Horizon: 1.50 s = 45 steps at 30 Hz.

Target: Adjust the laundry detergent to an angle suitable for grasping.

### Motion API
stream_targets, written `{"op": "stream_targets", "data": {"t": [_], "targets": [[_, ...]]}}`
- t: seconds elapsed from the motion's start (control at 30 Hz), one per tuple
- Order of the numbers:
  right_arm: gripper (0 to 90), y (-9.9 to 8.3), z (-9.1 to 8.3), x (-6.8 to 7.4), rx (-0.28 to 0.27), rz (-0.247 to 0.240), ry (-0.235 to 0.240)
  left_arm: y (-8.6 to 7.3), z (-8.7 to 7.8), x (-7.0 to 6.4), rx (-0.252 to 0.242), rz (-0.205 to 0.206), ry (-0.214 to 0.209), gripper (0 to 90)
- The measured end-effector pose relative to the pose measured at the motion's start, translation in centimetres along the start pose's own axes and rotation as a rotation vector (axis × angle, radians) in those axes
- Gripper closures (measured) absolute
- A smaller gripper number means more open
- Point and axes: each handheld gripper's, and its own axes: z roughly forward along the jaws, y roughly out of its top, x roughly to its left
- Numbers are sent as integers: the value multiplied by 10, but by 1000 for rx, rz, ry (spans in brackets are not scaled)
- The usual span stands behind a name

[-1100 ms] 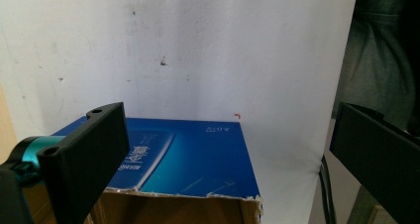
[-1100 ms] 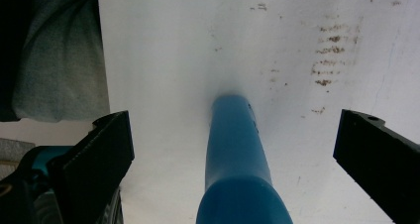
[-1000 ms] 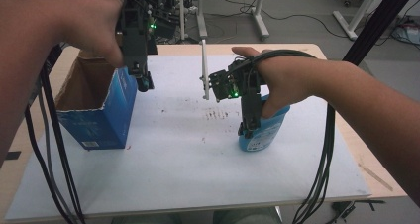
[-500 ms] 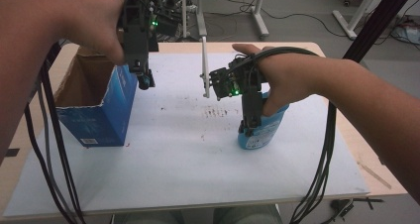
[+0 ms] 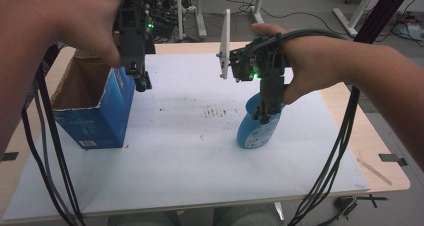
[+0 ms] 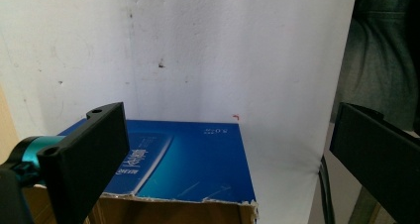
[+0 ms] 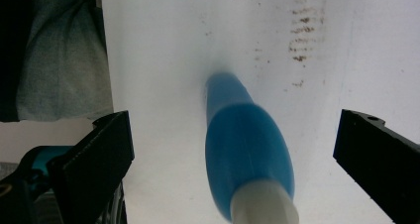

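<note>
Left gripper (image 5: 141, 81) over the open blue box's (image 5: 95, 118) right wall, jaws wide apart, right gripper (image 5: 263, 117) straddling upright blue bottle (image 5: 257, 128) on white table (image 5: 190, 161), jaws apart, not touching, brown smudges (image 5: 216, 111) between box and bottle.

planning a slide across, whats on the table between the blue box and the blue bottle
Nothing solid: in the high view, bare white sheet with brown smudges separates the blue box from the blue bottle.

The right gripper (image 5: 263, 117) has been lifted slightly and is now held just over the top of the bottle (image 5: 256, 131), jaws spread wide.
</note>
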Motion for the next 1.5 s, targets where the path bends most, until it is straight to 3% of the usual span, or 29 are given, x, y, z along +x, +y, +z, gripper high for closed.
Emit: {"op": "stream_targets", "data": {"t": [0.3,0.73,0.97,1.17,1.5], "targets": [[12,-49,-17,6,-25,62,-42,1,-2,-6,-13,-12,4,17],[12,-124,-3,12,24,199,-36,3,-4,-7,-14,-11,-1,17],[12,-143,6,17,38,225,-32,6,-5,-9,-25,-12,-8,17],[12,-154,8,21,32,246,-35,10,-4,-15,-32,-23,12,17],[12,-162,11,25,24,262,-40,26,3,-26,-84,-66,-49,17]]}}
